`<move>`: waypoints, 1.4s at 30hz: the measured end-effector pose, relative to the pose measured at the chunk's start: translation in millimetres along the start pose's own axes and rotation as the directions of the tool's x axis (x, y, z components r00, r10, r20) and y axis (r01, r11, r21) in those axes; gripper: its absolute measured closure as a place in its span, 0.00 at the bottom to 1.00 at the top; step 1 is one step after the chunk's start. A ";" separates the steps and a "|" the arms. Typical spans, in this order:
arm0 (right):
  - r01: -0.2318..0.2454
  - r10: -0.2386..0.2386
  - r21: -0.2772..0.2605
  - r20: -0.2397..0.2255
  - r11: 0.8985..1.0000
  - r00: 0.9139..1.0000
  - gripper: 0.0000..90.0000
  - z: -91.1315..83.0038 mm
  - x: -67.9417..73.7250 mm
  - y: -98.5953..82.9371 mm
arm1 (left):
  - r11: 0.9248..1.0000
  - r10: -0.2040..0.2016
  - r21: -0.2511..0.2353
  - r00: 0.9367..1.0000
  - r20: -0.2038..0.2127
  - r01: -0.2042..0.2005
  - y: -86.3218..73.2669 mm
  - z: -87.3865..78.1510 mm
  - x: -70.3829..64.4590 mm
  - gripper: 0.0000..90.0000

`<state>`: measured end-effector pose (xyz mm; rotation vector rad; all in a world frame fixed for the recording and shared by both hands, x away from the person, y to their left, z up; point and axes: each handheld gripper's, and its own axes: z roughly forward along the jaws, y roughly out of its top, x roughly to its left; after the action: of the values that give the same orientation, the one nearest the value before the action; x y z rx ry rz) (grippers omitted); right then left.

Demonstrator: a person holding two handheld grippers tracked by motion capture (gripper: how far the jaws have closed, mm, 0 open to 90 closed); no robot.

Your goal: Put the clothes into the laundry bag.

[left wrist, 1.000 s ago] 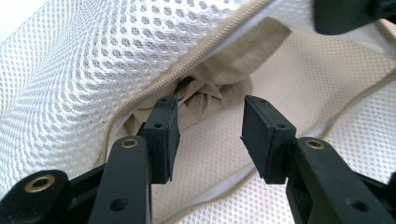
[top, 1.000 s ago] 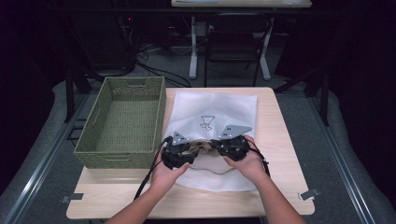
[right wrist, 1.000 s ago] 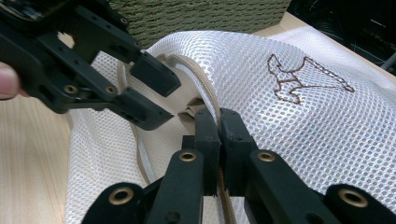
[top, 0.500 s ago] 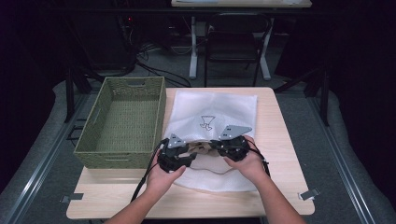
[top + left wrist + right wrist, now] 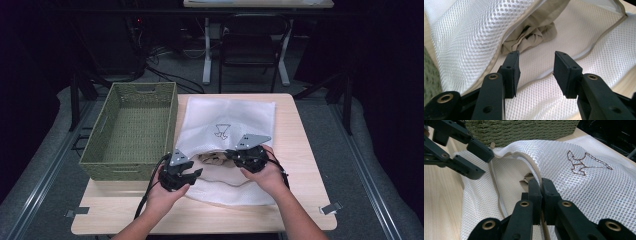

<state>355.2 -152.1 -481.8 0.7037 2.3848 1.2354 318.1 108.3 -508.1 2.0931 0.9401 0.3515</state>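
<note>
From the high view we see a white mesh bag (image 5: pixel 227 145) lying flat on the desk (image 5: pixel 300 150), just beside a green woven basket (image 5: pixel 132 130) on its left. The bag has a small dark drawing on top. Its near side is open, and a crumpled tan cloth (image 5: pixel 212 160) peeks out of the opening. Our left tongs (image 5: pixel 192 174) sit at the near left corner of the bag. Our right tongs (image 5: pixel 231 155) sit at the opening, near the middle of the bag. Both of our hands rest low on the desk, one behind each pair of tongs.

In the left gripper view the left tongs (image 5: pixel 536 68) are spread wide and grasp nothing. They hang over the lower layer of the mesh bag (image 5: pixel 469 37). The tan cloth (image 5: pixel 534 32) lies just ahead of them, tucked under the top layer. A beige zipper edge (image 5: pixel 496 58) runs along the lip of the bag.

In the right gripper view the right tongs (image 5: pixel 541 185) are clenched on the top zipper edge (image 5: pixel 530 166) of the mesh bag (image 5: pixel 574 182), and that edge is lifted a little off the lower layer. The left tongs (image 5: pixel 482 160) show at the upper left, spread apart, right by the bag's corner. The green basket (image 5: pixel 519 130) stands behind the bag.
</note>
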 end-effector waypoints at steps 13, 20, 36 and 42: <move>0.001 -0.001 0.004 -0.002 1.000 1.000 0.97 -1.2 0.3 -0.1 | 1.000 -0.024 0.001 1.000 0.002 0.024 -17.0 -20.5 8.1 0.63; 0.000 0.000 0.004 -0.003 1.000 1.000 0.97 -2.3 -0.4 -1.1 | 0.999 -0.035 -0.004 0.999 -0.003 0.035 -24.7 -29.6 12.1 0.63; 0.017 -0.013 0.070 -0.050 0.997 0.999 0.97 5.7 1.4 -13.2 | 0.998 -0.054 -0.012 0.998 -0.018 0.054 -37.5 -43.8 17.9 0.63; 0.022 -0.016 0.087 -0.061 0.996 0.998 0.97 8.9 2.0 -16.5 | 0.999 -0.047 -0.018 0.998 -0.031 0.046 -41.3 -46.8 17.9 0.63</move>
<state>353.9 -153.3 -500.6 0.6775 2.5021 1.1652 284.9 164.0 -510.7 2.0515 0.9993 0.3688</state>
